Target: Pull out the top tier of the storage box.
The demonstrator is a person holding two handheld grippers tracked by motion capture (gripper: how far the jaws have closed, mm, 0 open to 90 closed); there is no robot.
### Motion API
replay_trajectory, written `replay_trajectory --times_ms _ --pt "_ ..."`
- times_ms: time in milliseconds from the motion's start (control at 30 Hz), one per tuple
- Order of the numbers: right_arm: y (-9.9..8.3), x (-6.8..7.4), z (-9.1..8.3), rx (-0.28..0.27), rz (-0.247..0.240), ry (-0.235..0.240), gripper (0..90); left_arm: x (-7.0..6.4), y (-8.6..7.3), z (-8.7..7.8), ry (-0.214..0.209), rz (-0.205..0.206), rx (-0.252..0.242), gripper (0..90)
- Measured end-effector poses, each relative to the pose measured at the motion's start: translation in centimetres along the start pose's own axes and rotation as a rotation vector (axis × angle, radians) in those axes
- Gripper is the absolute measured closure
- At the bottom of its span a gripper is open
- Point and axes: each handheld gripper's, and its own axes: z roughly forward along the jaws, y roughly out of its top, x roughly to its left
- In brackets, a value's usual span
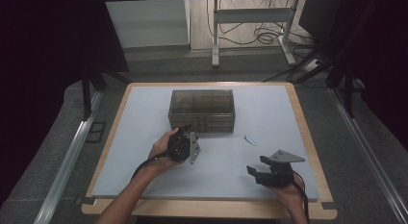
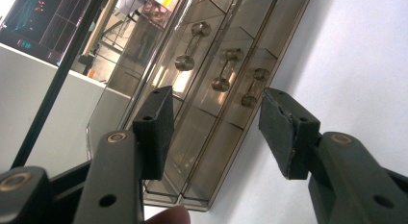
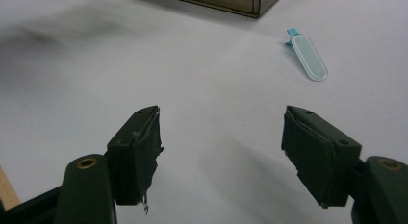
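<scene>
While spread wide, left gripper point(image 2: 214, 132) up close to smoky see-through plastic drawer box point(image 1: 202, 111) with round knobs, drawers shut, insides hard to tell. Right gripper point(image 3: 221, 156) spread too, near small pale blue flat oval piece point(image 3: 310, 57) on white table point(image 1: 269, 113).

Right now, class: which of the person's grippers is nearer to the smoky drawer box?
Left. The left gripper, open, is at the drawer box's front, facing its handles. The right gripper, open, hangs apart near the table's front edge.
</scene>
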Motion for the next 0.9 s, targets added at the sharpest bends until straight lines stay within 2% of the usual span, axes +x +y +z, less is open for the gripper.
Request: replay_trajectory --times_ms 333,900 --pt "0.0 0.0 0.0 0.002 0.002 -0.001 28.9 -0.1 0.7 0.5 0.006 0.038 0.008 49.5" --pt "0.0 -0.1 -0.1 0.004 0.005 -0.003 28.9 0.2 1.0 1.0 0.023 0.046 0.006 50.3"
